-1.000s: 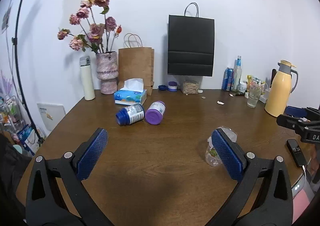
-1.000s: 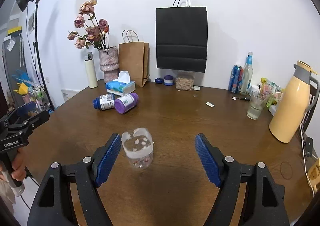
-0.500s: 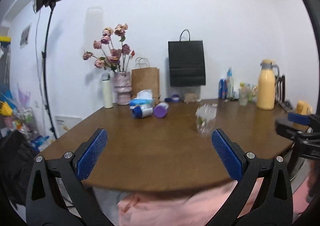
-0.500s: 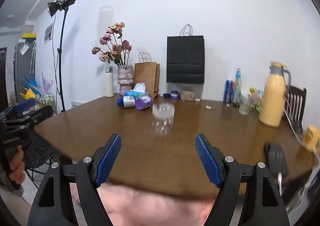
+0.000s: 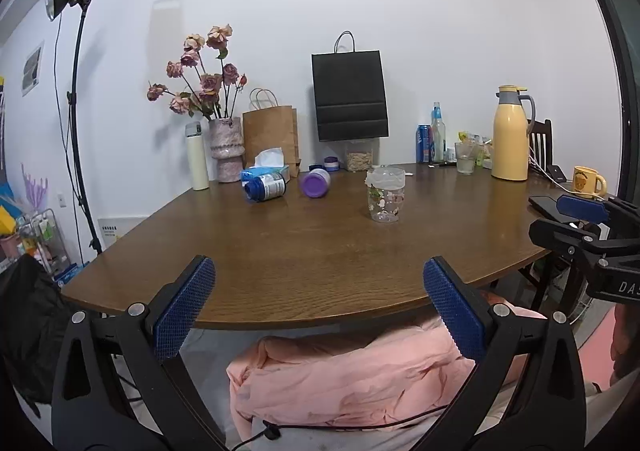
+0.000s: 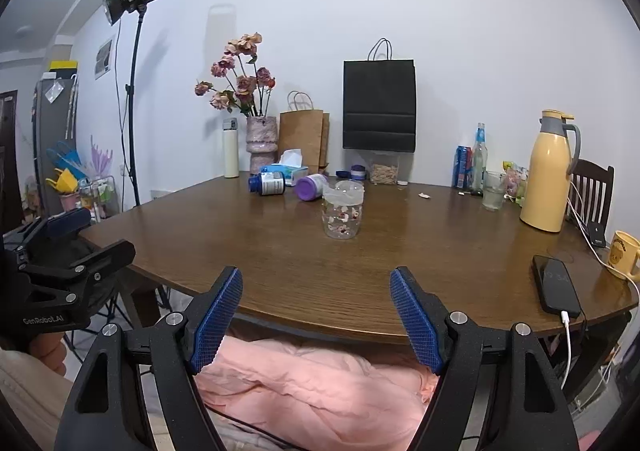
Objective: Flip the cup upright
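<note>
A clear plastic cup (image 5: 385, 195) with a flower print stands upright on the brown wooden table (image 5: 280, 251), mouth up; it also shows in the right wrist view (image 6: 343, 208). My left gripper (image 5: 320, 307) is open and empty, held off the table's near edge, well short of the cup. My right gripper (image 6: 316, 315) is open and empty too, also back off the near edge. Each gripper shows at the side of the other's view: the right one (image 5: 588, 235) and the left one (image 6: 60, 251).
Two bottles lie on their sides behind the cup, one blue-capped (image 5: 266, 185) and one purple-capped (image 5: 315, 182). A tissue box, vase, paper bags and a yellow thermos (image 5: 510, 133) stand at the back. A phone (image 6: 556, 285) and yellow mug (image 6: 622, 255) sit at the right edge.
Both grippers have pulled back and down from over the table to beyond its near edge. The cup stands where it was, now farther from both.
</note>
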